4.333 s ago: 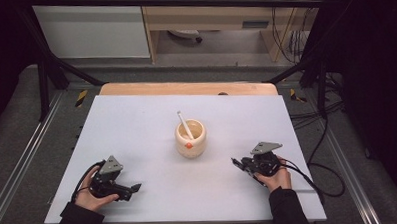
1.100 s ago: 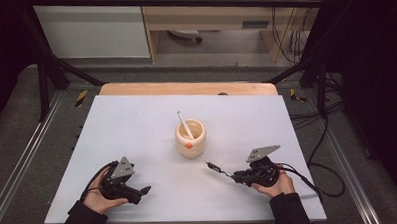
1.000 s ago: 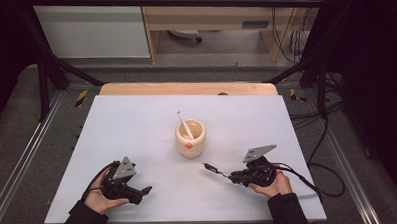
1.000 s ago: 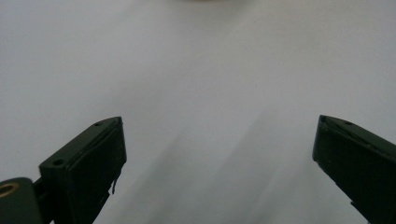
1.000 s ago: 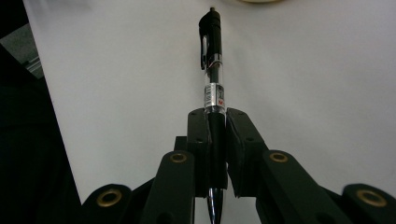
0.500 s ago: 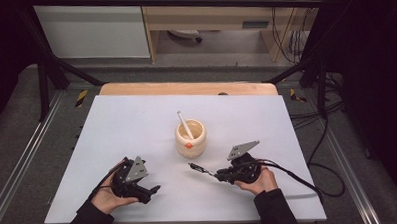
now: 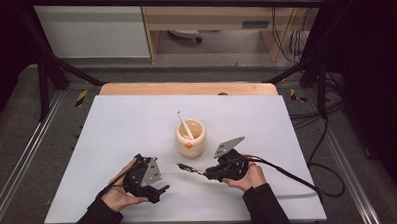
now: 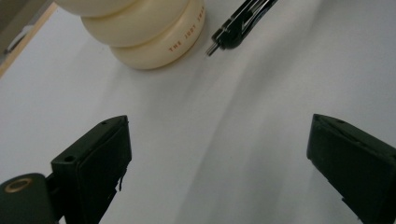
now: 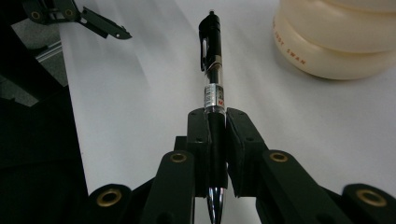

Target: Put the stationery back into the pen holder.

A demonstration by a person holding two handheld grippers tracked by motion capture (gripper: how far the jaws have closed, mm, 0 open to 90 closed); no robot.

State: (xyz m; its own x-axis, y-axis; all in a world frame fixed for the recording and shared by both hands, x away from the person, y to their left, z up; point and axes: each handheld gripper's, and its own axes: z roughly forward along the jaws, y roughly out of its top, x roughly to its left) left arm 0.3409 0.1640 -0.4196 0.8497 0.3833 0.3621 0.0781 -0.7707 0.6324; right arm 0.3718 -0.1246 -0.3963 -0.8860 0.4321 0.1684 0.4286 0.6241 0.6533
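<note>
Pen [image 9: 212,70] sits clamped in right claw [image 9: 218,122], seemingly near cream pot [image 7: 190,138].

Black two-jaw left gripper [image 7: 159,189] and right gripper [image 7: 201,172] each carry a grey three-cornered plate [image 7: 228,146], brass-ringed screws, trailing black cable [image 7: 289,176]; dark long sleeves [image 7: 266,208].

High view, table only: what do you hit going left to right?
Left hand-held gripper → pen → right hand-held gripper. The cream holder with the white stick overlaps the pen, so I left it out.
</note>
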